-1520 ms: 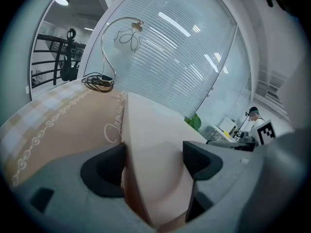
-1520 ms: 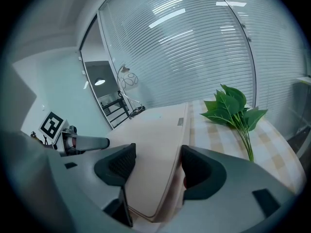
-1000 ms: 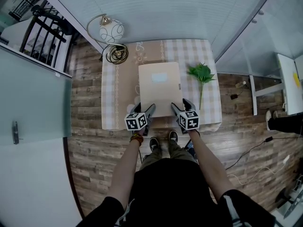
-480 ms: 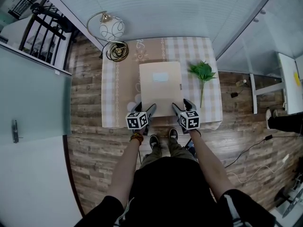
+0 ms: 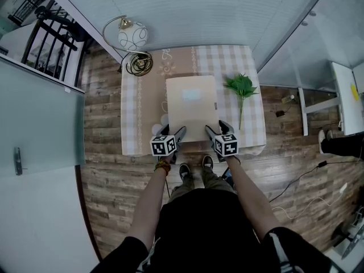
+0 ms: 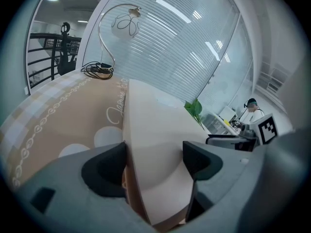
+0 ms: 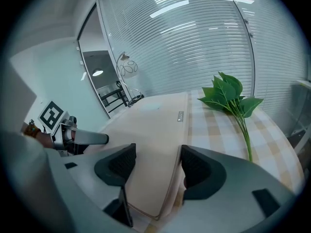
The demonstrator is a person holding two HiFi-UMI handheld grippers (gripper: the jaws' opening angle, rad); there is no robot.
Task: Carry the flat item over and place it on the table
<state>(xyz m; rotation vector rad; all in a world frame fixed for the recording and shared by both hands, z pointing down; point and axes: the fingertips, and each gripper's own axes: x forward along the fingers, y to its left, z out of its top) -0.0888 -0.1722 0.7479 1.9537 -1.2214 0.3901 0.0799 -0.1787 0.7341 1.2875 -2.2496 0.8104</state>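
A flat beige case (image 5: 191, 104) lies on the checked tablecloth of the table (image 5: 136, 112), its near edge at the table's front. My left gripper (image 5: 173, 133) is at the case's near left corner and my right gripper (image 5: 216, 129) at its near right corner. In the left gripper view the case (image 6: 155, 130) runs between the jaws of the left gripper (image 6: 154, 154), which stand wide apart, the left jaw beside the case's edge. The right gripper view shows the same: the case (image 7: 155, 130) lies between the spread jaws of the right gripper (image 7: 158, 161). Both are open.
A curved lamp (image 5: 133, 37) with a coiled cable (image 5: 140, 64) stands at the table's far left corner. A green leafy sprig (image 5: 242, 90) lies right of the case. A slatted glass wall is behind the table. A person (image 6: 250, 111) sits far to the right.
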